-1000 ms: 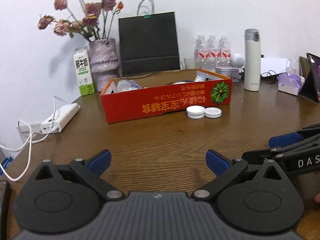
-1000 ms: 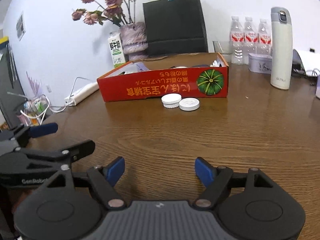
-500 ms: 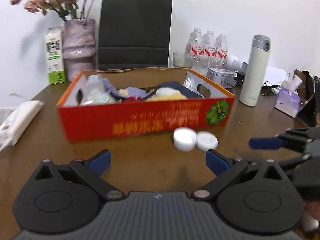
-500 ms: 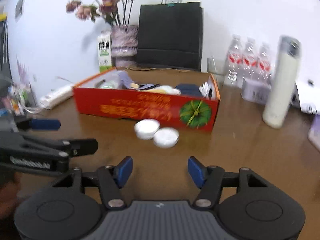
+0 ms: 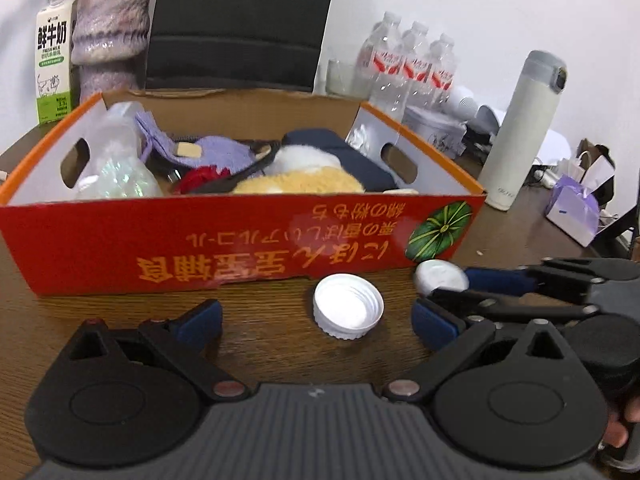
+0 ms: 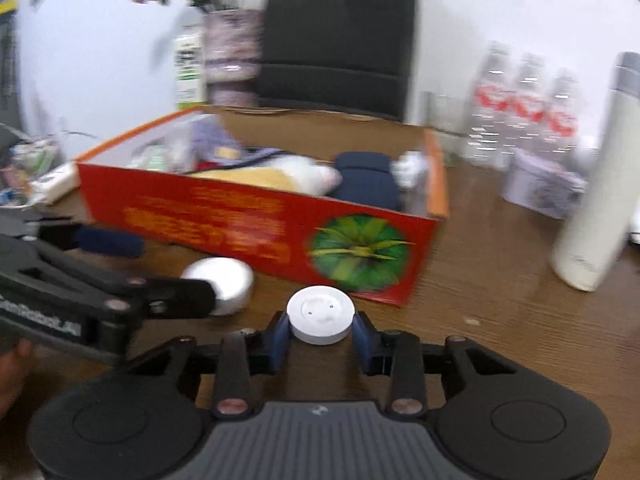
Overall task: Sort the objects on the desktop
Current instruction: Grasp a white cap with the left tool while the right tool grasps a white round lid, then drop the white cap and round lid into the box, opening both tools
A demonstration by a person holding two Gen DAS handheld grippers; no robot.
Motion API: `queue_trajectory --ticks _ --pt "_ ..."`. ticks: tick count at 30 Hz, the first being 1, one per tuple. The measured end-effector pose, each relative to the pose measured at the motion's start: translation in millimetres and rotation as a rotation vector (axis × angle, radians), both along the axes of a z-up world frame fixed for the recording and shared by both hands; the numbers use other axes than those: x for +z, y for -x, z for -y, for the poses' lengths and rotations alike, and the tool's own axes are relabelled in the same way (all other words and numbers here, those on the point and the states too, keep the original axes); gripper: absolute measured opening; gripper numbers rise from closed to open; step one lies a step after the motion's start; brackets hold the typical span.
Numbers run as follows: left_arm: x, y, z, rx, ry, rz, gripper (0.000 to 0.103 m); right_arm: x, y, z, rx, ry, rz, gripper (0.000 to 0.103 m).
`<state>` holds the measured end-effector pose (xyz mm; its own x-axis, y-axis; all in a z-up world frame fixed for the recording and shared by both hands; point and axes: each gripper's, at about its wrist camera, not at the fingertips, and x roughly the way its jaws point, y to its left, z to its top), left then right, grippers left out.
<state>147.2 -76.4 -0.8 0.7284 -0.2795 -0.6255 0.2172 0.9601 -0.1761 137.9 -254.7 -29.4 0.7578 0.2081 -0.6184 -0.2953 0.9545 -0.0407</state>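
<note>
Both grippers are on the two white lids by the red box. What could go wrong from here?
1. The right gripper pinches the closed white lid only by its rim near the fingertips; it might slip on lifting.
2. The left gripper is wide open around the upturned lid, which sits off-centre toward its right finger; closing may nudge it sideways.
3. The grippers work close together beside the red box; they may collide.
</note>
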Motion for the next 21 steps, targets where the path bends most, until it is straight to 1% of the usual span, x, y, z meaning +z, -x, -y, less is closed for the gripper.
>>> queue_trajectory --ticks 3,5,7,8,9,11,13,14,15,16,17,19,21 --pt "-1 -4 7 -0.001 0.001 -0.003 0.102 5 5 17 -0.032 -0.057 0.014 0.033" --pt "-1 -6 13 0.016 -0.009 0.001 0.089 7 10 22 -0.048 -0.063 0.045 0.032" --pt "0 -4 19 0.022 -0.046 0.014 0.055 4 15 20 -0.051 -0.056 0.064 0.032" --pt "1 -2 21 0.003 -0.057 0.017 0.047 3 14 18 -0.054 -0.043 0.077 0.032" --pt "2 2 22 -0.024 -0.057 0.019 0.041 2 17 13 -0.062 -0.013 0.093 0.032" --pt "3 11 21 -0.04 -0.046 0.021 0.041 0 21 3 -0.067 0.055 0.125 0.032" --pt "9 22 18 -0.021 -0.057 0.05 0.041 1 25 -3 -0.057 0.07 0.146 0.032" --pt "14 32 14 0.001 -0.063 0.078 0.041 2 28 -5 -0.055 0.065 0.156 0.028" --pt "20 43 9 0.027 -0.064 0.107 0.041 3 33 -7 -0.06 0.061 0.163 0.019" --pt "26 57 2 0.059 -0.05 0.135 0.041 4 39 -9 -0.077 0.063 0.168 0.0" --pt "30 69 -6 0.084 -0.026 0.158 0.041 6 47 -11 -0.091 0.057 0.178 0.003" --pt "34 96 -19 0.133 0.024 0.184 0.041 7 66 -16 -0.092 0.046 0.204 0.003" --pt "34 120 -32 0.165 0.036 0.19 0.041 7 85 -21 -0.074 0.045 0.214 0.003"
